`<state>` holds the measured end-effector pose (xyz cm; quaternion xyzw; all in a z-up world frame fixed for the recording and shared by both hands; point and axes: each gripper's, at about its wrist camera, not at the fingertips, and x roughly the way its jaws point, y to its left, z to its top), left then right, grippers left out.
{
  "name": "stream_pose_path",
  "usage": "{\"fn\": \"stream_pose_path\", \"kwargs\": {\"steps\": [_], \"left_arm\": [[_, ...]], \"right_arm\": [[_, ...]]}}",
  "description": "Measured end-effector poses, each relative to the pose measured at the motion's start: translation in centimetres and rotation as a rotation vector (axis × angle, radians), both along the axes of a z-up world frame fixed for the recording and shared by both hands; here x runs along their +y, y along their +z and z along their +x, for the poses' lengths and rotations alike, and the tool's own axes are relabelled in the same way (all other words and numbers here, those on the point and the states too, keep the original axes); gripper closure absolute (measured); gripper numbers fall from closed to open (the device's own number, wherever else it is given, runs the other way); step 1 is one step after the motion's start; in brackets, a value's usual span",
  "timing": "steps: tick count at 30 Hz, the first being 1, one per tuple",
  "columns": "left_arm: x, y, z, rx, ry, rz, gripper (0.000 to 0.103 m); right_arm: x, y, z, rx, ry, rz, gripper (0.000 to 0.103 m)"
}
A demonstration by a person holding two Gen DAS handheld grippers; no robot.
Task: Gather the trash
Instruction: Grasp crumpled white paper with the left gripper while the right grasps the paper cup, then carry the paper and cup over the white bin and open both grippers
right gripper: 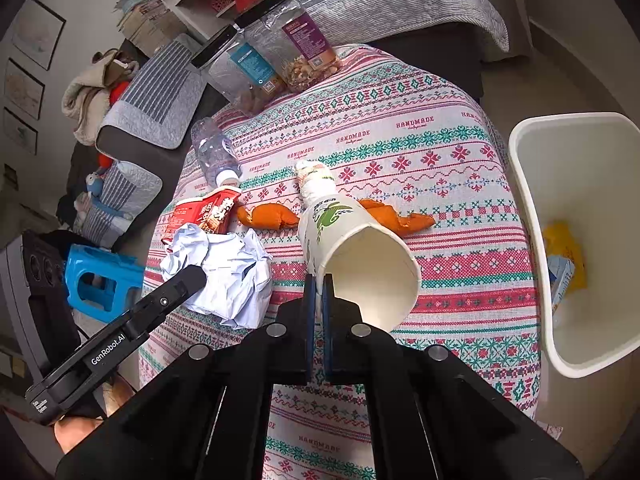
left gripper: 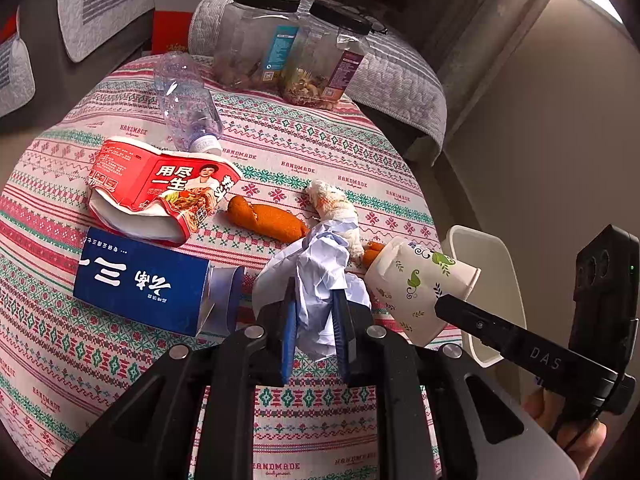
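The left gripper (left gripper: pixel 314 308) pinches a crumpled pale-blue paper wad (left gripper: pixel 320 276) above the patterned tablecloth (left gripper: pixel 320 148). Beside it, the right gripper (right gripper: pixel 318 300) clamps the rim of a leaf-printed paper cup (right gripper: pixel 356 248), near a white bin (right gripper: pixel 532 216) at the table's edge.

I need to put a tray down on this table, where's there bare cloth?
Bare cloth runs between the jars at the back and the orange peels, out to the bin side. The near edge below the cup is also bare. Bottle, noodle tub, blue box and paper crowd the left.
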<state>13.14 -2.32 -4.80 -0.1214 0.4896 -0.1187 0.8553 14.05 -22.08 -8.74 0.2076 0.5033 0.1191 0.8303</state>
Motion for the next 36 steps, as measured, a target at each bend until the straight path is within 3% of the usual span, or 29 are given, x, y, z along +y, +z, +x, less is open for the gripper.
{"fn": "stream_pose_path", "kwargs": {"steps": [5,17,27,34,36], "left_arm": [[-0.7,0.4,-0.2,-0.013,-0.014,-0.009,0.087],[-3.4,0.7,-0.3,-0.044,-0.032,-0.069,0.087],[-7.2,-0.1,-0.4,-0.042,-0.136,-0.074,0.087],[-12.2,0.3,-0.1,-0.046,-0.201,-0.101,0.087],[-14.0,0.3,-0.1,-0.046,-0.218,-0.112,0.087]], "right_arm": [[-0.6,1.9,-0.9,-0.064,-0.003,0.021,0.101],[-3.6,3.4,-1.8,-0.106,-0.067,0.057,0.101],[-5.9,4.1,-2.2,-0.109,-0.115,0.019,0.101],[-10.2,4.9,-2.6,-0.128,-0.207,0.038,0.101],[-11.3,4.8,-2.6,-0.118,-0.244,0.003,0.101]]}}
